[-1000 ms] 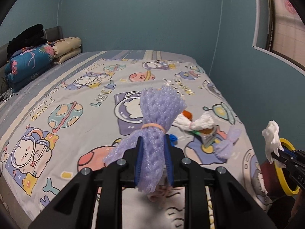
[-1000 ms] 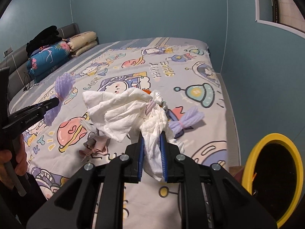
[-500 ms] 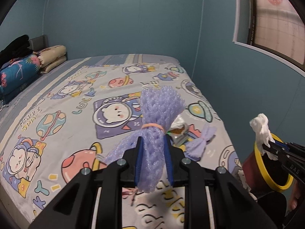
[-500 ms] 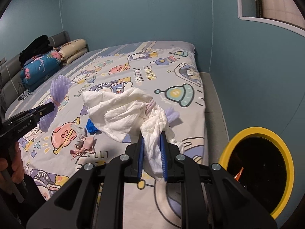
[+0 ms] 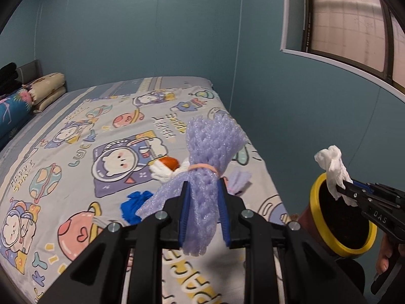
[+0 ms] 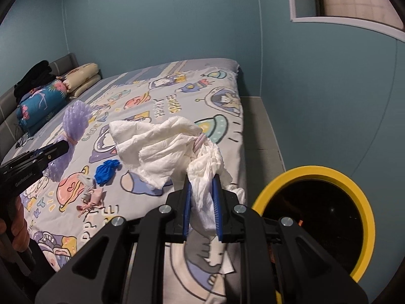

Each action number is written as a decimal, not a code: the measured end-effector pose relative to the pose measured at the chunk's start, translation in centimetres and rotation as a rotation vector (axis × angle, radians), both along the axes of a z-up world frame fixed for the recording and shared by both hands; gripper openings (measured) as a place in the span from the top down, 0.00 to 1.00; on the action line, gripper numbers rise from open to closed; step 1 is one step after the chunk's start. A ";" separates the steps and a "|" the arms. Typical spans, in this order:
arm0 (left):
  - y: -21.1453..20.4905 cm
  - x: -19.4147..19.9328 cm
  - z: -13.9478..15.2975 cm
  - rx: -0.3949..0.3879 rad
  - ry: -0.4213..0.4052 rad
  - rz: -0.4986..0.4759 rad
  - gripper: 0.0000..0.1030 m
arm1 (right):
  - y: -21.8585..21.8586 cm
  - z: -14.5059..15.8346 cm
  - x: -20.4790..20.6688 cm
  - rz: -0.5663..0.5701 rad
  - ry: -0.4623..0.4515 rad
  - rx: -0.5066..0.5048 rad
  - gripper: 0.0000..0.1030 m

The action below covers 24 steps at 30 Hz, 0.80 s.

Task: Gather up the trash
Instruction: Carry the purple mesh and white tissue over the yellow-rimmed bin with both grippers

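My left gripper (image 5: 203, 190) is shut on a purple foam net (image 5: 210, 149) tied with a pink band, held above the bed's near right corner. It also shows in the right wrist view (image 6: 73, 124). My right gripper (image 6: 201, 179) is shut on crumpled white tissue (image 6: 162, 147), held beside the yellow-rimmed trash bin (image 6: 316, 174). In the left wrist view the tissue (image 5: 332, 167) hangs over the bin's rim (image 5: 316, 202). Loose trash lies on the bed: a blue wad (image 6: 107, 171), pink scraps (image 6: 92, 197), a small purple net (image 5: 239, 178), white paper with an orange piece (image 5: 169, 163).
The bed (image 5: 76, 157) has a cartoon space-print cover. Pillows and folded bedding (image 6: 50, 93) are stacked at its head on the left. A blue wall and a window (image 5: 354, 25) stand on the right, with a narrow floor strip (image 6: 260, 126) beside the bed.
Both grippers have swung right towards the bin, each still holding its piece. The bin has come closer and larger in the right wrist view.
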<state>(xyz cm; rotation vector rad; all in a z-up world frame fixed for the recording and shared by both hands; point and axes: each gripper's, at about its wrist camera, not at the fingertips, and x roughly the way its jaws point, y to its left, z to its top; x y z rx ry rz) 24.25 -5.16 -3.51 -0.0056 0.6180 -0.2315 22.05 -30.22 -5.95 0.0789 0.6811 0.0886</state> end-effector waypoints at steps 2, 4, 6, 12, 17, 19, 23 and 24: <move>-0.9 0.2 0.1 -0.007 0.005 -0.017 0.80 | -0.9 0.1 -0.1 -0.016 -0.002 0.000 0.86; -2.0 0.3 0.1 -0.008 0.007 -0.038 0.80 | -1.9 0.1 -0.2 -0.031 -0.003 0.001 0.86; -2.8 0.4 0.2 -0.003 0.008 -0.051 0.80 | -2.9 0.2 -0.4 -0.046 -0.005 0.002 0.86; -5.9 0.7 0.5 -0.007 0.011 -0.107 0.80 | -5.9 0.2 -0.9 -0.106 -0.007 -0.001 0.86; -8.6 1.2 0.6 -0.023 0.015 -0.154 0.80 | -8.2 0.1 -1.2 -0.153 -0.003 -0.006 0.86; -9.6 1.4 0.6 -0.031 0.020 -0.171 0.80 | -9.1 0.1 -1.3 -0.172 -0.002 -0.010 0.86; -11.9 1.5 0.4 -0.036 0.027 -0.208 0.80 | -10.9 -0.2 -1.5 -0.206 0.006 -0.007 0.86; -12.3 1.5 0.3 -0.039 0.031 -0.216 0.80 | -11.4 -0.3 -1.6 -0.217 0.008 -0.004 0.86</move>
